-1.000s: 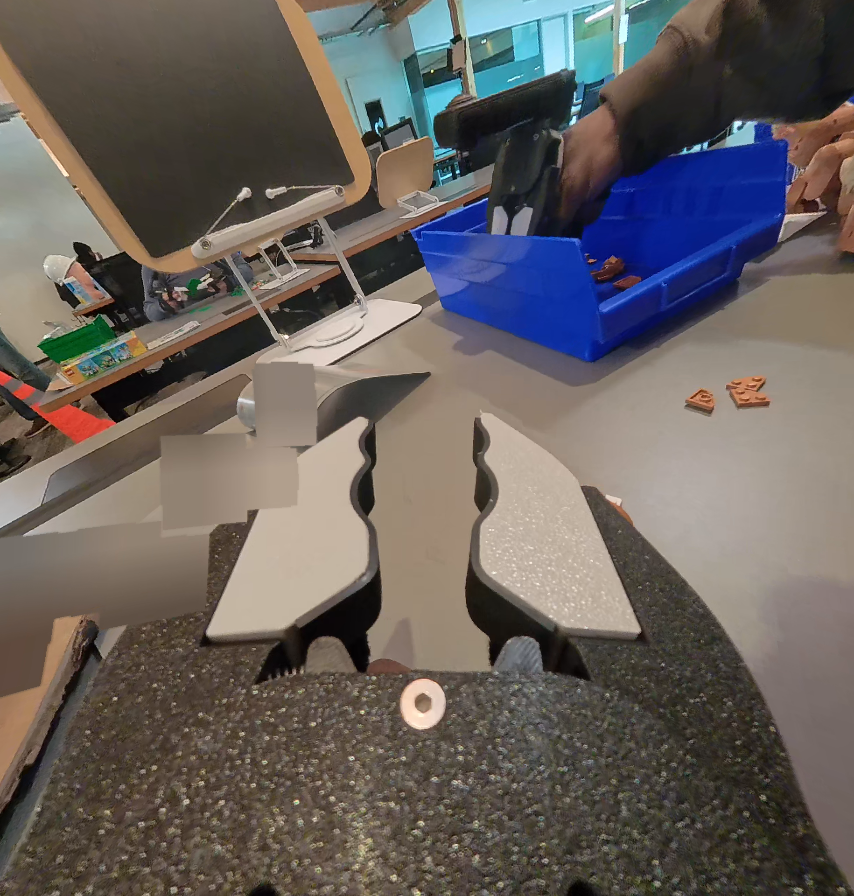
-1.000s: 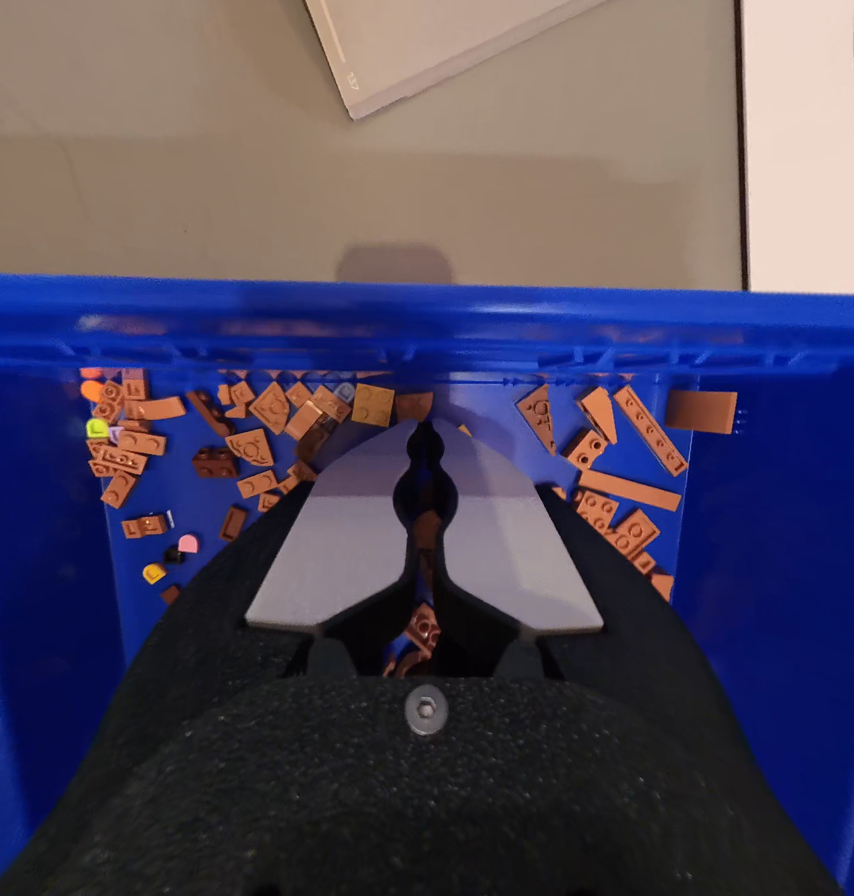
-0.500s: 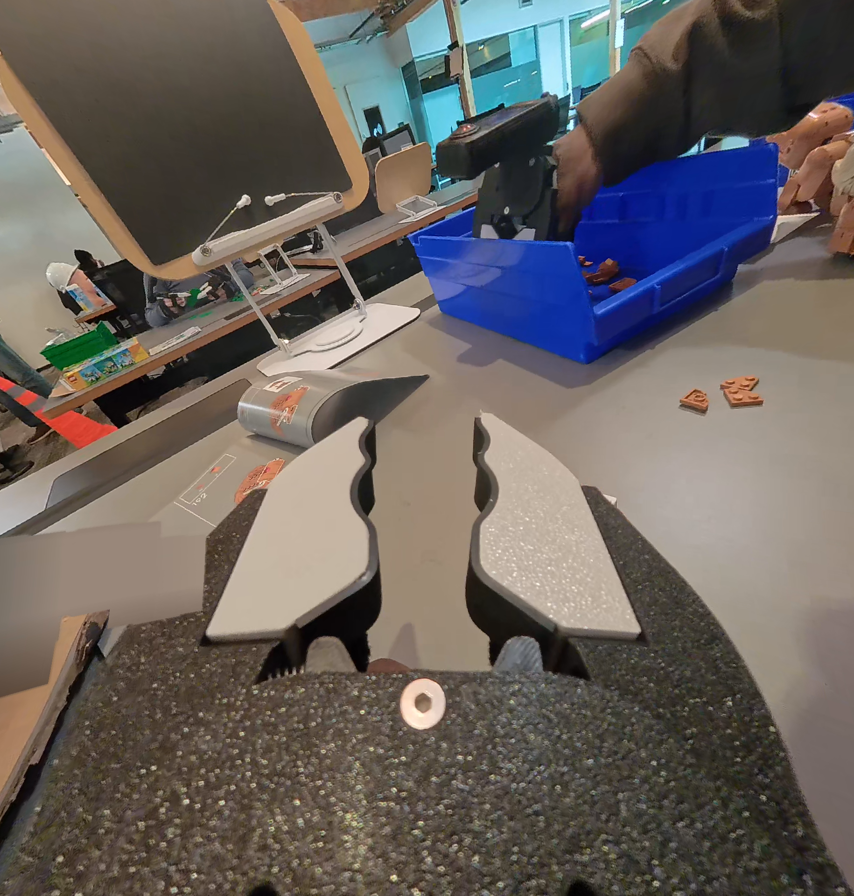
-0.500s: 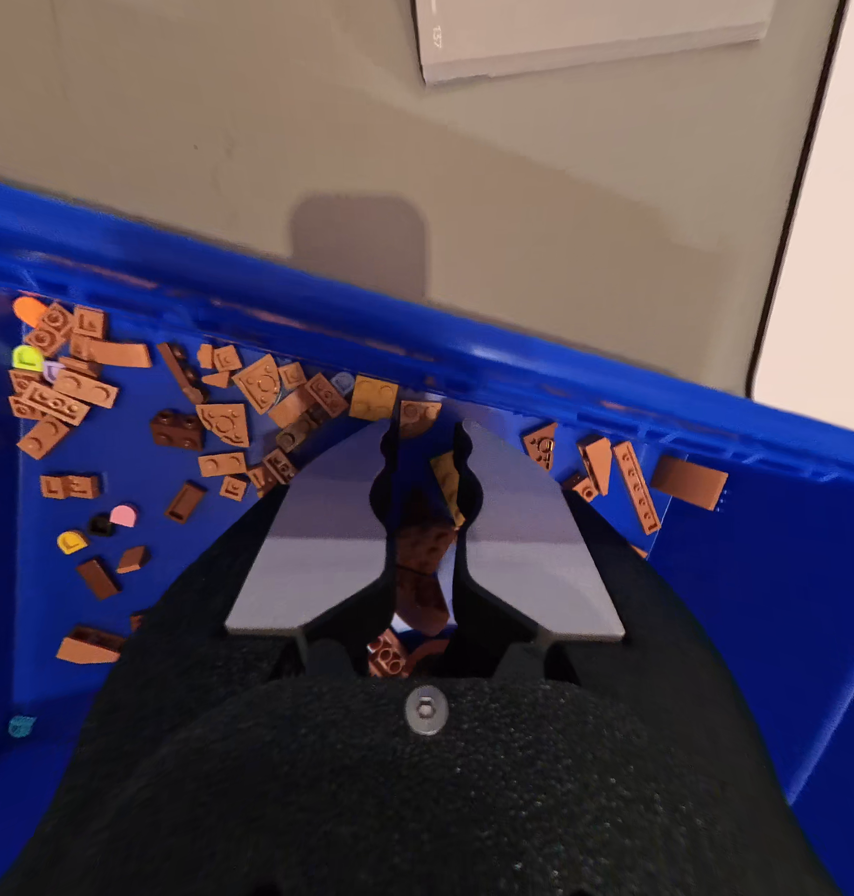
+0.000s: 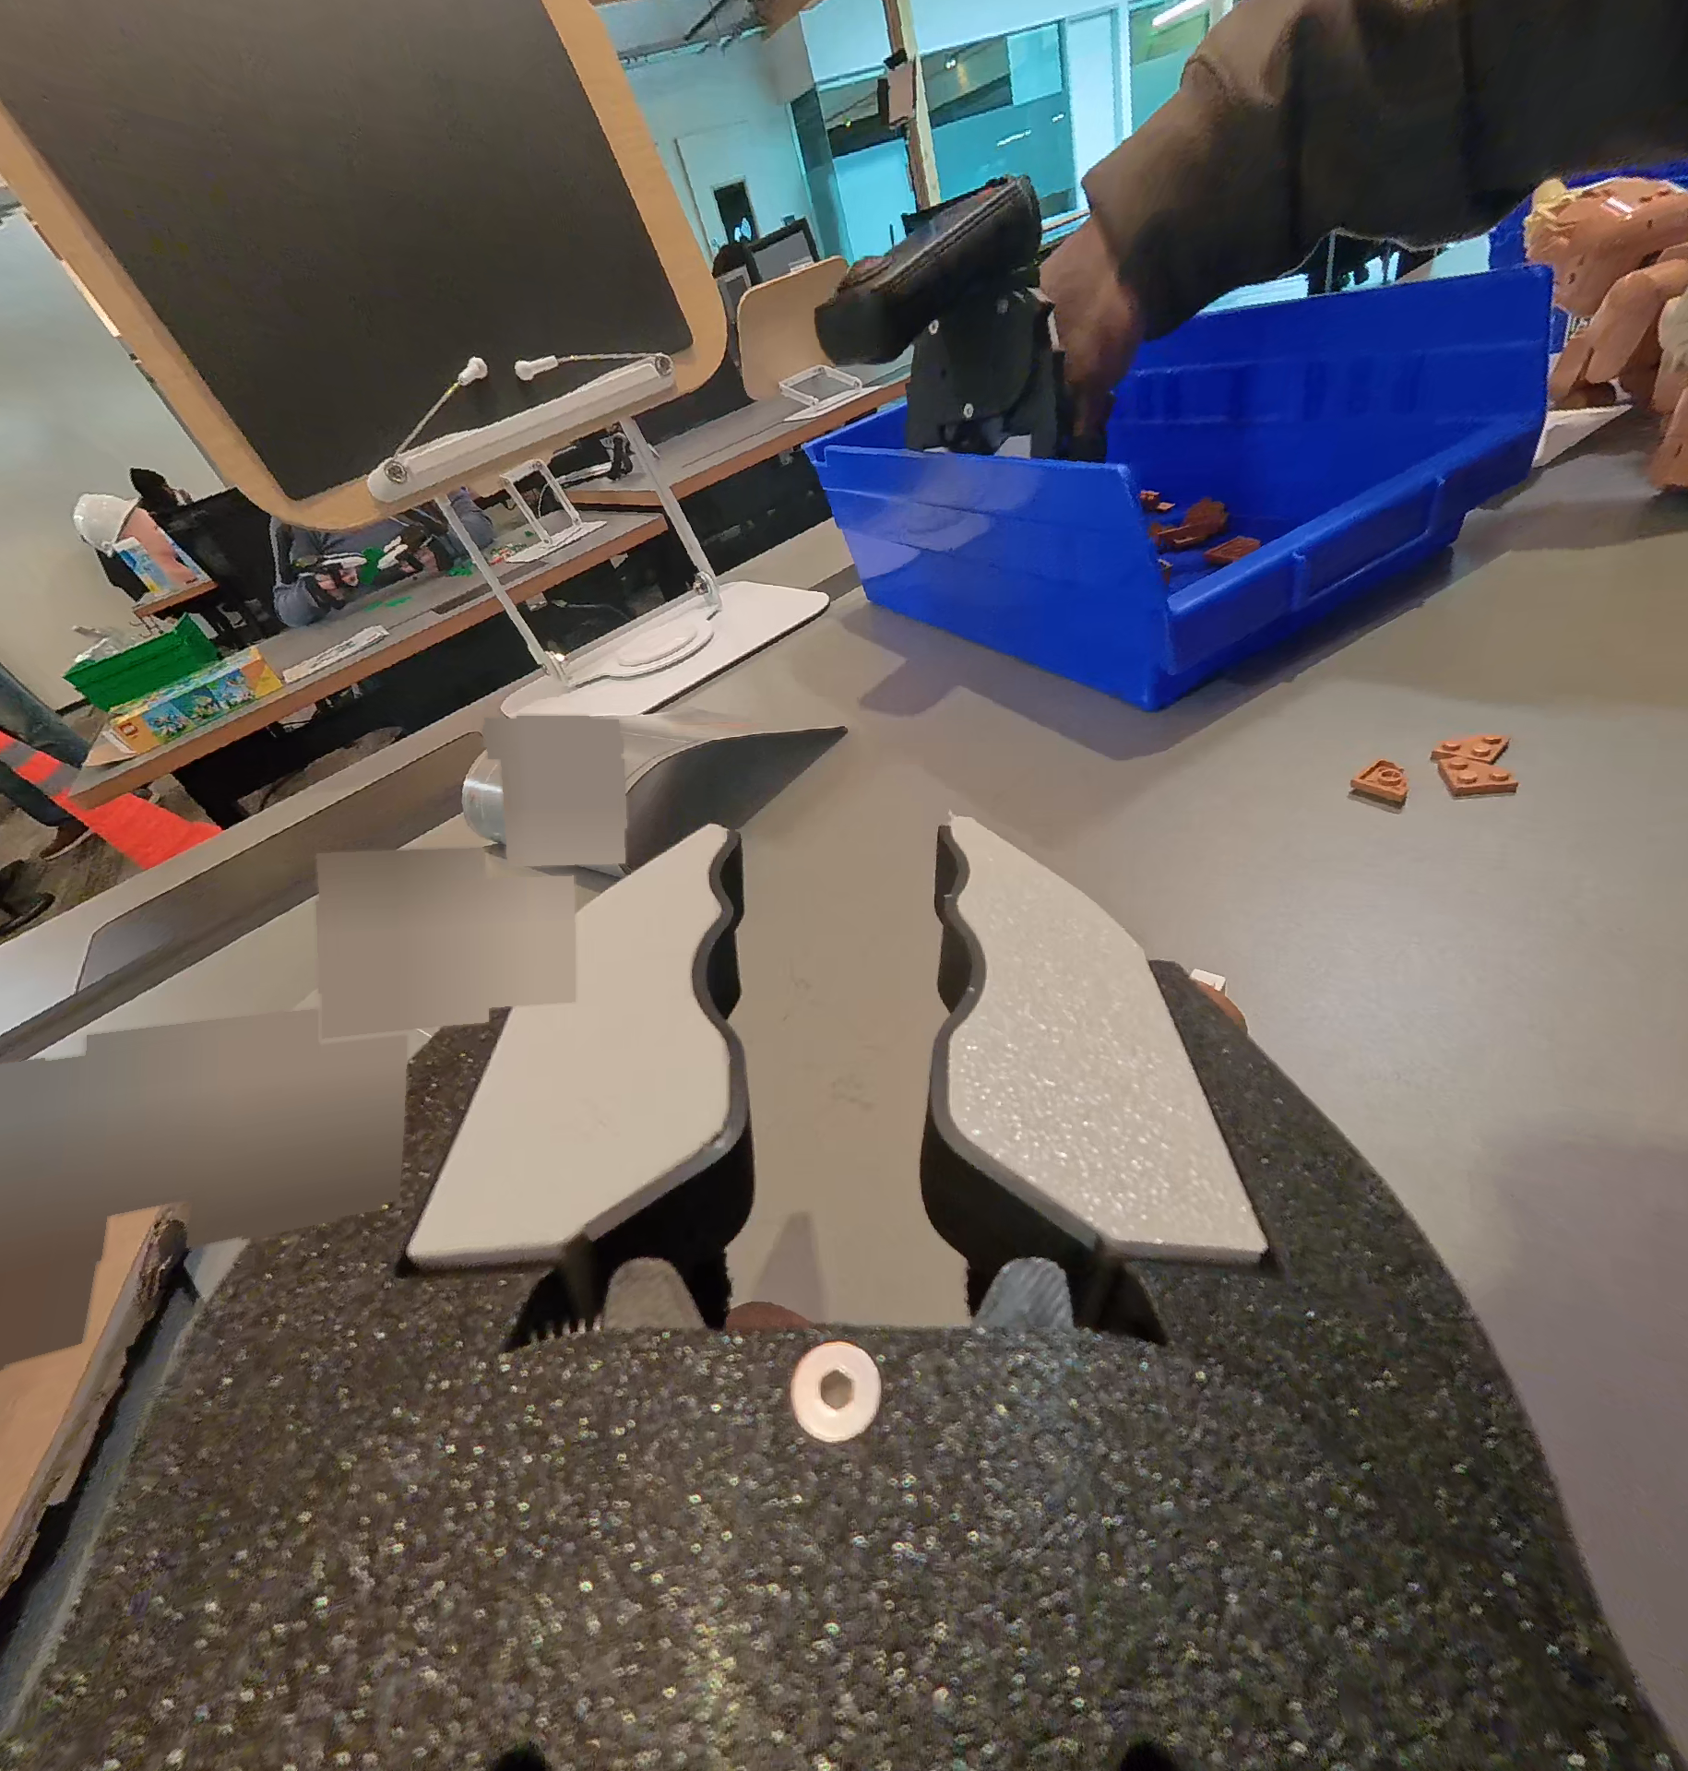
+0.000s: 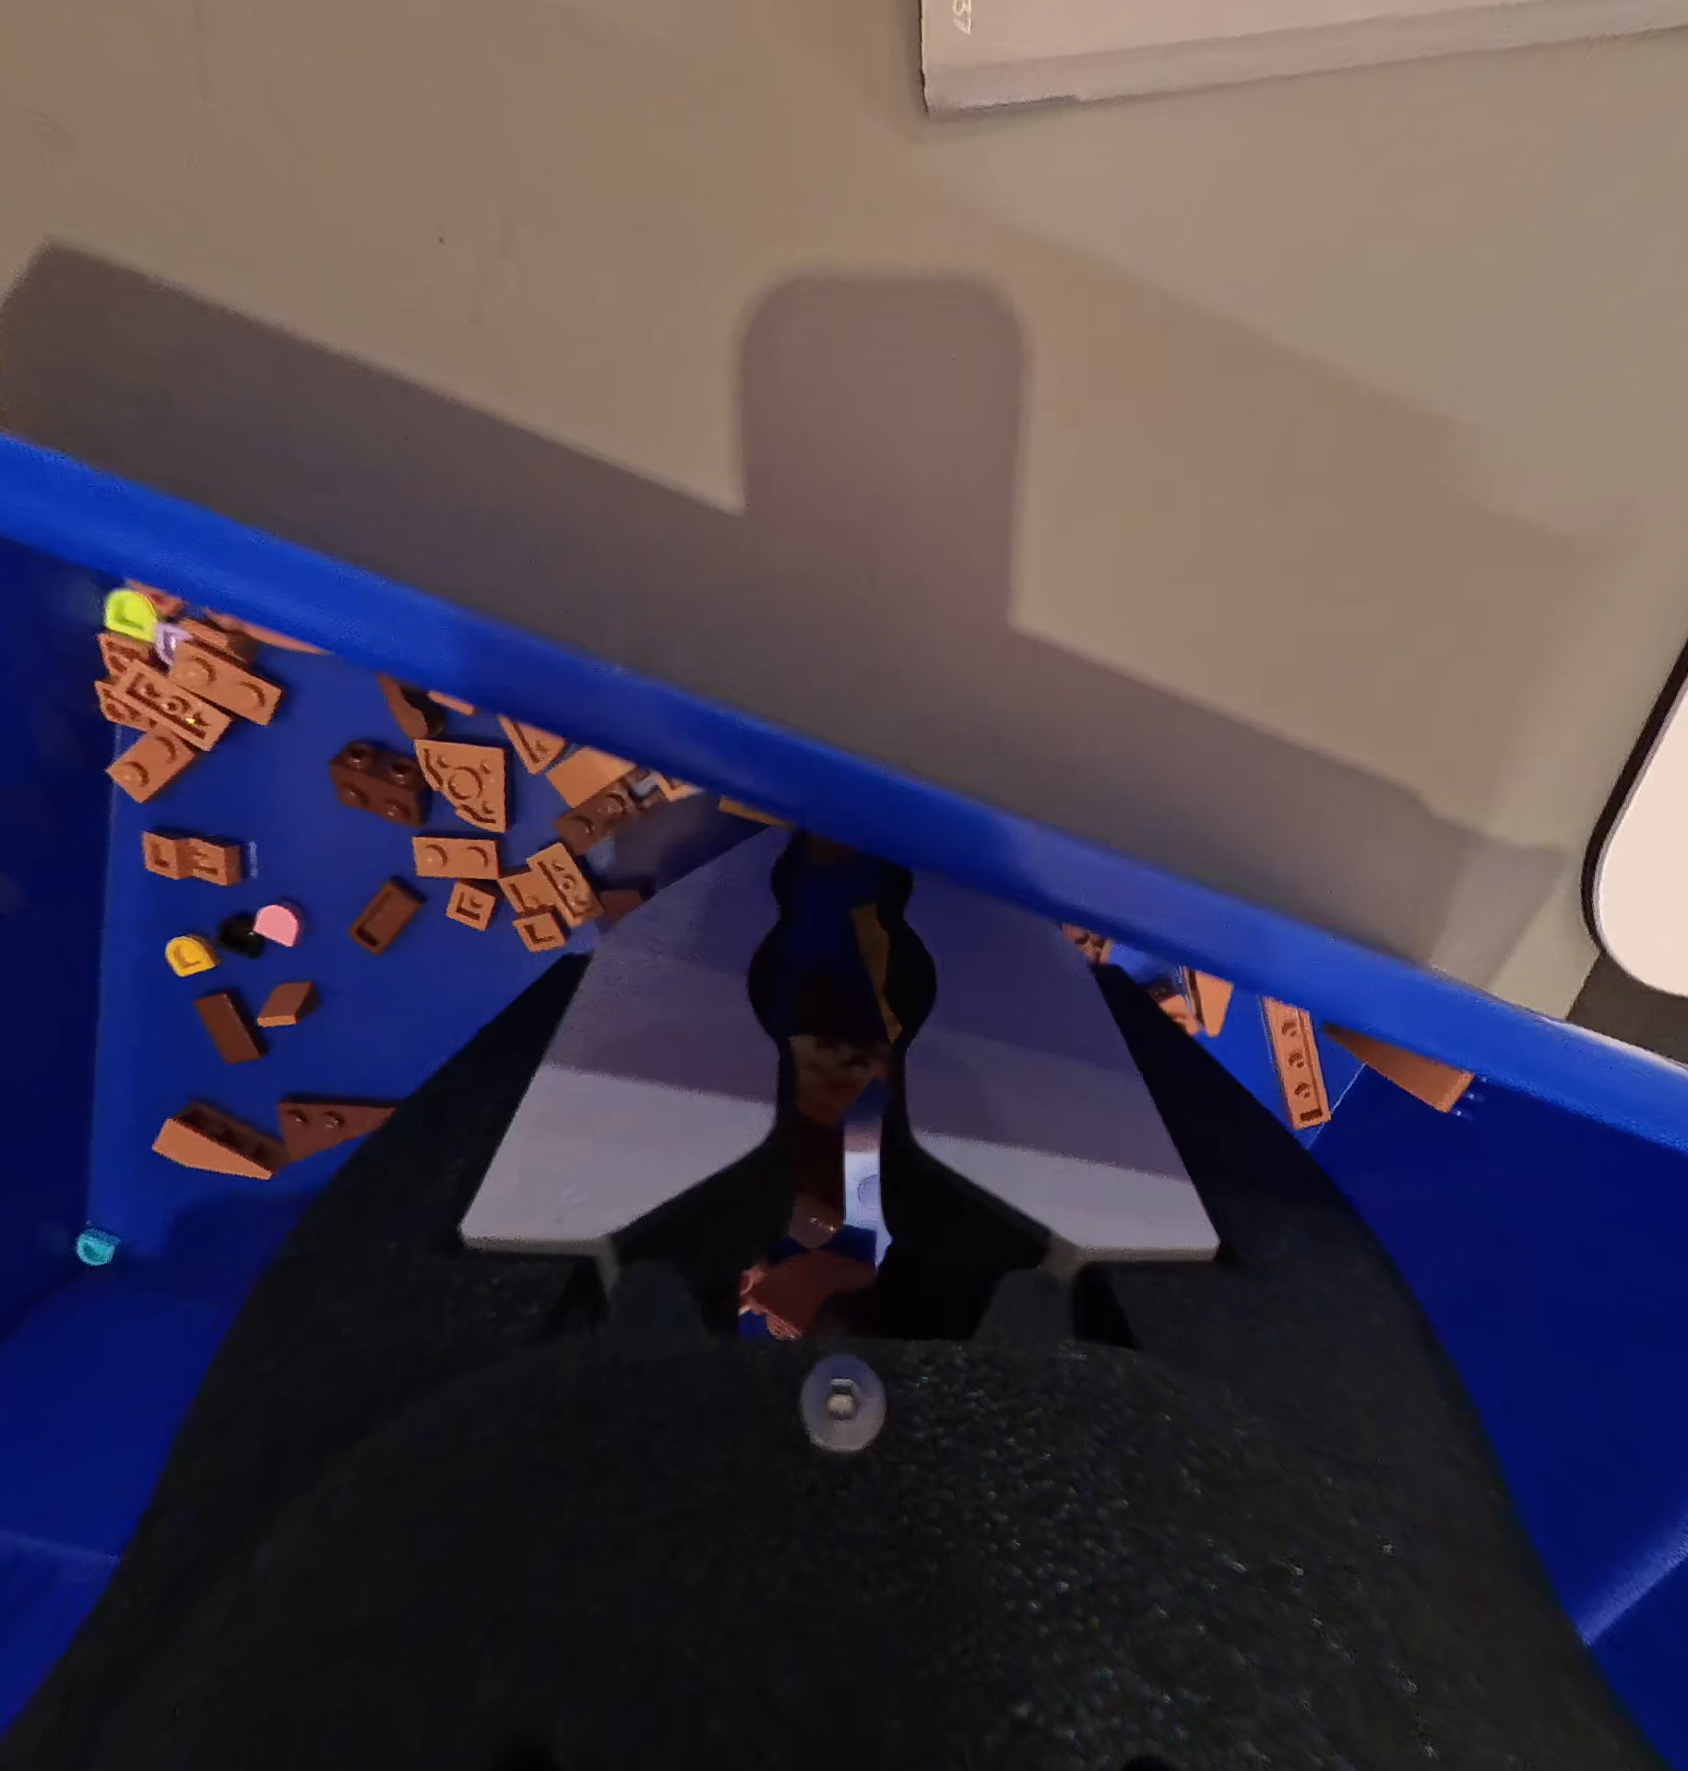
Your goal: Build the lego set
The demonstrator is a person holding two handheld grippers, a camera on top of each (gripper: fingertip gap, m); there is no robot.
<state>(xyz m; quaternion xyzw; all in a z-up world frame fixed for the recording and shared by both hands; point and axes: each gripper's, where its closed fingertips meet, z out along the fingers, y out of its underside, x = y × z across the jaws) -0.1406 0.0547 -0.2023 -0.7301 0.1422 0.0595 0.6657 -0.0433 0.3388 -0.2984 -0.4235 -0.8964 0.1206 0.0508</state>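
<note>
Inside the blue bin [image 6: 629, 690], the right claw [image 6: 835, 862] stands narrowly parted, seemingly pinching a thin tan plate [image 6: 874, 968] set on edge, its long axis running along the fingers. Only the left wrist view shows the left claw [image 5: 835, 853], wide and empty above the bench [image 5: 1396, 1006], and three brown pieces [image 5: 1439, 767] lying near the bin.

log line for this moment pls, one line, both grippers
left gripper: open, empty, over grey table | right gripper: in blue bin, narrow gap, grasp unclear | brown pieces: loose in bin
</note>
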